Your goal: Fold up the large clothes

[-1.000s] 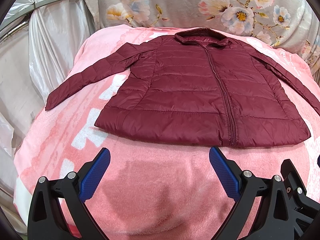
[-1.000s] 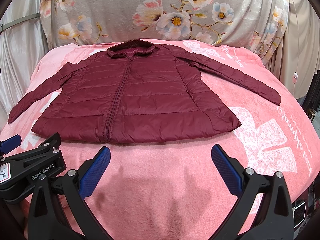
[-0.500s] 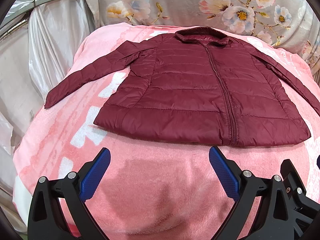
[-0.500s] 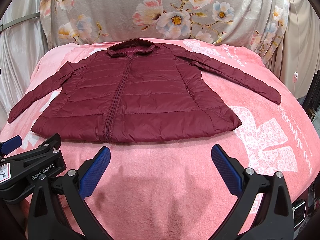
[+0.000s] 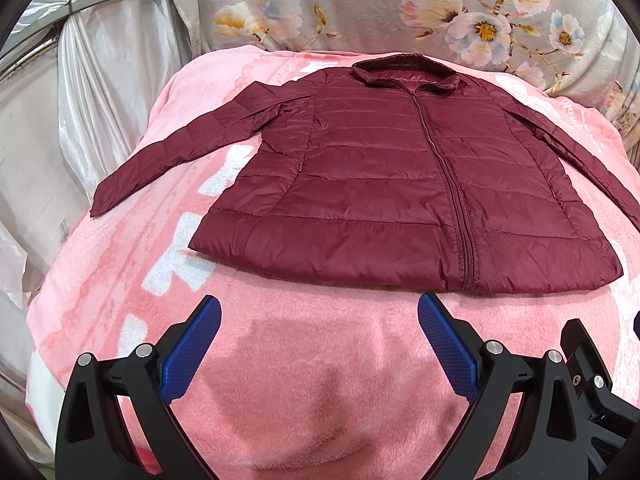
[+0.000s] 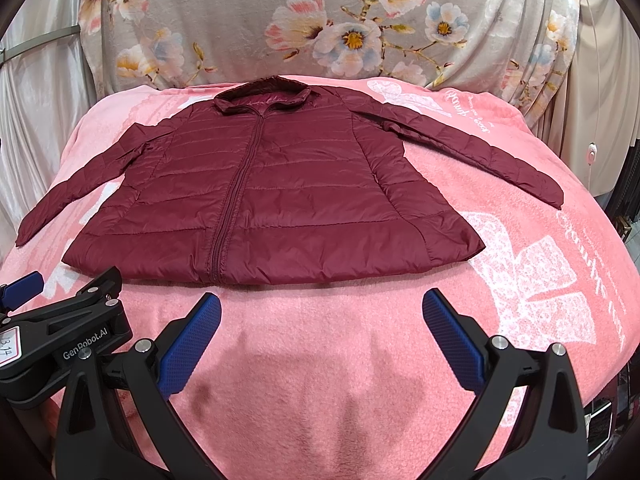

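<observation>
Ahead of the left hand-held gripper [image 5: 319, 322], maroon puffer jacket [image 5: 400, 184] lies flat, zipped, front up on the pink blanket [image 5: 320, 380], hem nearest, collar farthest, both sleeves spread outward. Left hand-held gripper: jaws wide apart, holding nothing, clear of the hem. Right hand-held gripper [image 6: 322, 320]: same, spread wide and empty, just short of the hem. Floral cloth [image 6: 320, 20] beyond the collar.

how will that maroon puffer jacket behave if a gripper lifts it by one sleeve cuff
The maroon puffer jacket would probably sag limply: it lies flat with soft creases. Its thin quilted panels suggest it is light. The sheen on its shell hints it may slip between the pads, though the pink blanket's fuzzy pile may drag on it.
</observation>
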Motion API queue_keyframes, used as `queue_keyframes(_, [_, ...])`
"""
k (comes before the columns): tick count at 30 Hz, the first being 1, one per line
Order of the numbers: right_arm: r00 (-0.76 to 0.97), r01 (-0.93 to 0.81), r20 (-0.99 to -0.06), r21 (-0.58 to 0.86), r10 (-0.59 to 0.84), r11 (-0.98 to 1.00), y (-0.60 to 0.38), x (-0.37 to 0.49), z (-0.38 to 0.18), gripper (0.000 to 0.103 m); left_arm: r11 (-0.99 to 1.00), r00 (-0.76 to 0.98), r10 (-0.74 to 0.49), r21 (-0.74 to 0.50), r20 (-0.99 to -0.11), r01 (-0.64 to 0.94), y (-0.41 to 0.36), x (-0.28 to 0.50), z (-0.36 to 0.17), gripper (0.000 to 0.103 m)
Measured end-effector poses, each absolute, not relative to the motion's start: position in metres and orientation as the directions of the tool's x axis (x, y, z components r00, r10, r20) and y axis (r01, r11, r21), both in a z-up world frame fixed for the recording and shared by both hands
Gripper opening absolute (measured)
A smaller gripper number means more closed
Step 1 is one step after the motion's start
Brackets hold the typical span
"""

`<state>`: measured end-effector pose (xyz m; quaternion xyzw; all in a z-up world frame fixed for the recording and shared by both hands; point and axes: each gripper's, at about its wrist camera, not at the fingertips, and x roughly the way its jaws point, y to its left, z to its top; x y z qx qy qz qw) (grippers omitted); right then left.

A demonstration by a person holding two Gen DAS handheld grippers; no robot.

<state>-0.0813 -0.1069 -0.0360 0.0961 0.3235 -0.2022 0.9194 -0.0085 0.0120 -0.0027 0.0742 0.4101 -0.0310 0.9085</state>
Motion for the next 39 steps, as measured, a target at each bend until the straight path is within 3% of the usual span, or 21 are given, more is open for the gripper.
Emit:
queue_keyframes(15, [0.708,0.432,-0.637,0.052,-0.304,0.9,-0.112,-0.081,-0.034,0.098,0.987,0.654,0.002,0.106,-0.757,0.119,0.01,-0.004,-0.007,0.096])
queue_keyframes(22, [0.729,0.436,-0.628,0.119,-0.273,0.892,-0.13,-0.072,-0.046,0.098,0.988,0.634,-0.005,0.095,-0.773,0.123,0.008,0.007,-0.014,0.096])
queue_keyframes(31, [0.669,0.592,-0.675,0.233,-0.31,0.772,-0.252,-0.07,-0.064,0.098,0.995,0.65,0.027,0.08,-0.76,0.052,0.026,0.039,-0.015,0.096])
queue_keyframes(39, [0.667,0.735,-0.604,0.441,-0.436,0.514,-0.415,-0.094,-0.078,0.098,0.998,0.637,0.028,0.053,-0.771,0.019,0.04,0.078,-0.025,0.096])
